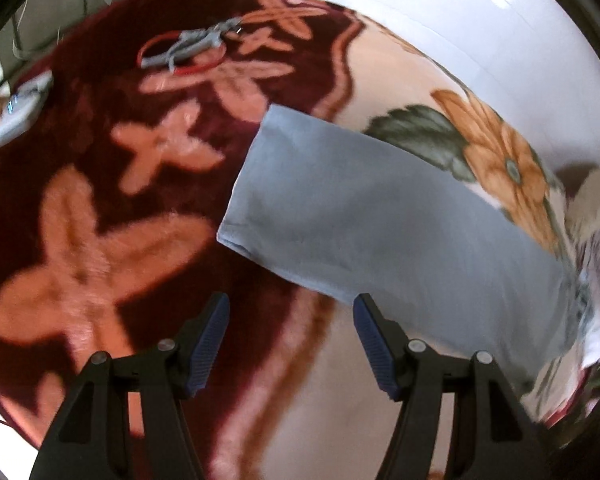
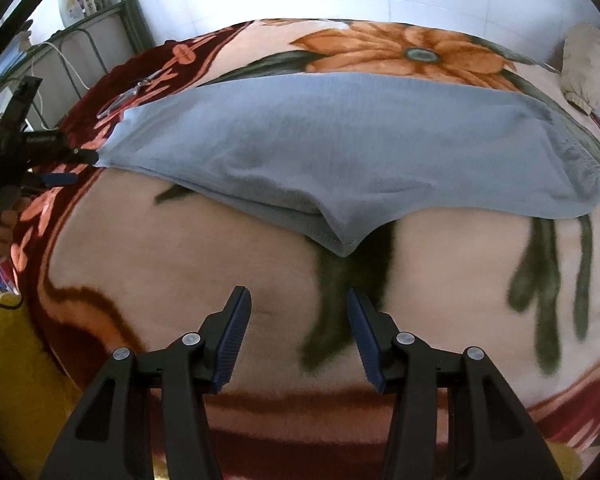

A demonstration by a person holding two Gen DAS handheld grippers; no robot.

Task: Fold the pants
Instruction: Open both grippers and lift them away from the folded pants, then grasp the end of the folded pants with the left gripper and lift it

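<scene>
Left wrist view, left to right. A white device [image 1: 18, 110] lies at the far left edge of the floral blanket [image 1: 80, 208], on its dark red section. Further in, a red ring with grey cord [image 1: 188, 50] rests on the blanket, well apart from the garment. The left gripper [image 1: 291, 312] is held above the blanket with its jaws spread apart and nothing between them; the blue pad of its right finger sits just beside the near edge of the pants [image 1: 380, 216]. The pants, light blue, lie flat as a long folded band running from the centre toward the right edge, hem end nearest the red ring. An orange flower print [image 1: 500, 160] shows on the blanket beyond the pants.

Right wrist view, left to right. The left gripper [image 2: 66, 168] appears at the far left, close to the hem end of the pants [image 2: 320, 152]; whether it touches the cloth cannot be told. The pants lie across the blanket [image 2: 180, 264], legs stacked, waistband at the right, crotch point dipping toward the camera. The right gripper [image 2: 298, 300] is held near that point, jaws spread apart, holding nothing, apart from the cloth. A beige bundle [image 2: 584, 60] sits at the far right
</scene>
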